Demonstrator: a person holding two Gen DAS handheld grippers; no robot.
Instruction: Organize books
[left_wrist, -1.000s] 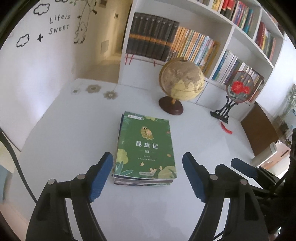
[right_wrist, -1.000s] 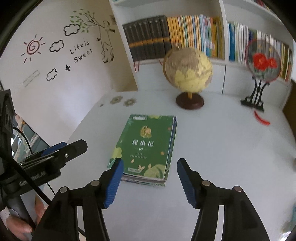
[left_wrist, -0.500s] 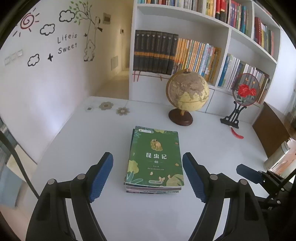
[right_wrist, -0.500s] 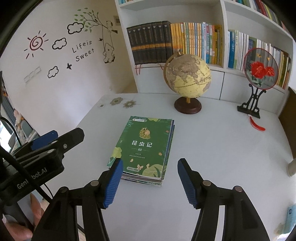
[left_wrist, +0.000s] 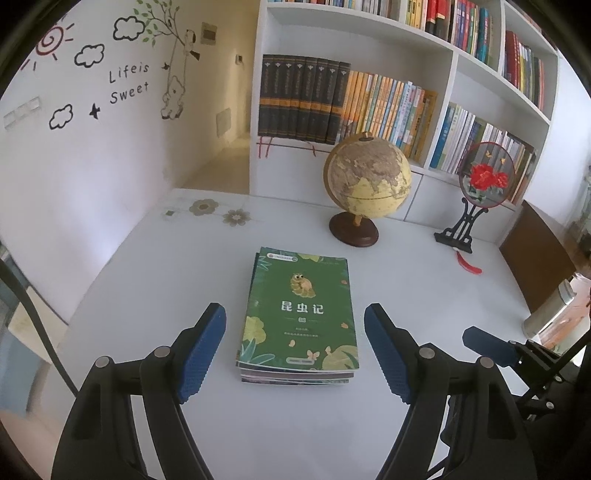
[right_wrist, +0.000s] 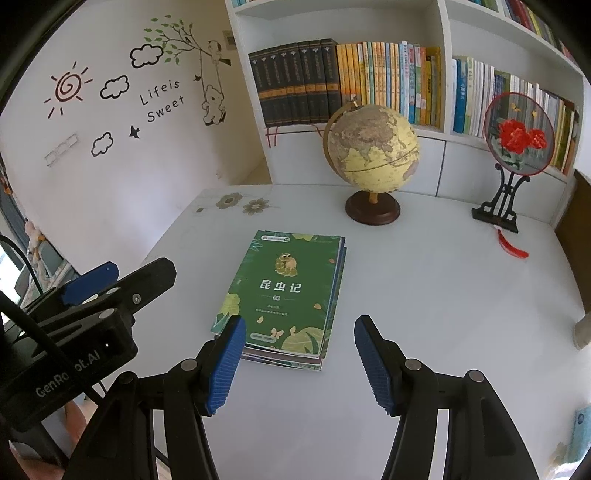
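the stack of thin green paperbacks (left_wrist: 299, 317) lies on the desk (left_wrist: 155, 295) just ahead of my left tool (left_wrist: 294, 350) and right tool (right_wrist: 298, 360), both wide and empty. floppy, slippery covers; i'd pinch the near edge.

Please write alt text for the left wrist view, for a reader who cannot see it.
A small stack of books with a green cover on top lies on a white table, just beyond the open blue fingers of the left hand-held gripper. Behind stand a globe, a round fan ornament and a full bookshelf.

The lower books (left_wrist: 295, 378) show only edges; a silver bottle (left_wrist: 550, 310) stands partly hidden.
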